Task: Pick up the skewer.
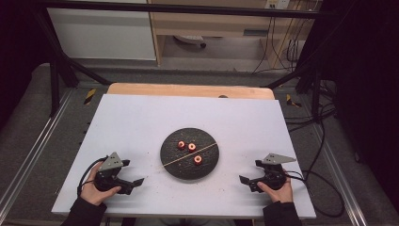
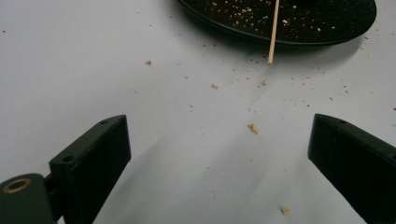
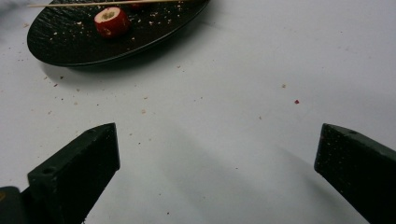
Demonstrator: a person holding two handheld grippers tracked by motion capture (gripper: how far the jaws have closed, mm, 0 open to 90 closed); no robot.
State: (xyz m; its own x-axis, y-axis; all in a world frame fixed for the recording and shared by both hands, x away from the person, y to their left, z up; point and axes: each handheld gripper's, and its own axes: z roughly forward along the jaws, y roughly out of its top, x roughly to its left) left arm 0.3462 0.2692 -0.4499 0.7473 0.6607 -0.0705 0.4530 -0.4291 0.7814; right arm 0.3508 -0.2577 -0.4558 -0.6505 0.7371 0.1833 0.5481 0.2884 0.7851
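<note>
A round black plate (image 1: pixel 207 167) lies at the middle of the white table top (image 1: pixel 141 117). On it are three small red cored fruit pieces (image 1: pixel 192 147), and a thin wooden skewer (image 1: pixel 183 157) lies slantwise across the plate. My left gripper (image 1: pixel 133 173) rests on the table left of the plate, held by a hand, jaws open with nothing between them. The right gripper (image 1: pixel 250 172) rests to the plate's right, also open with nothing between its jaws. Beyond my left gripper (image 2: pixel 219 135) the skewer (image 2: pixel 273 32) juts past the plate (image 2: pixel 327 28) rim. Beyond my right gripper (image 3: pixel 218 140) one fruit piece (image 3: pixel 111 21) sits on the plate (image 3: pixel 70 46).
Crumbs (image 2: pixel 253 127) are scattered over the white surface near the plate. A wooden table edge (image 1: pixel 188 89) shows behind the white top. Black frame posts (image 1: pixel 56 80) stand at both sides, and cables (image 1: pixel 324 141) trail along the right.
</note>
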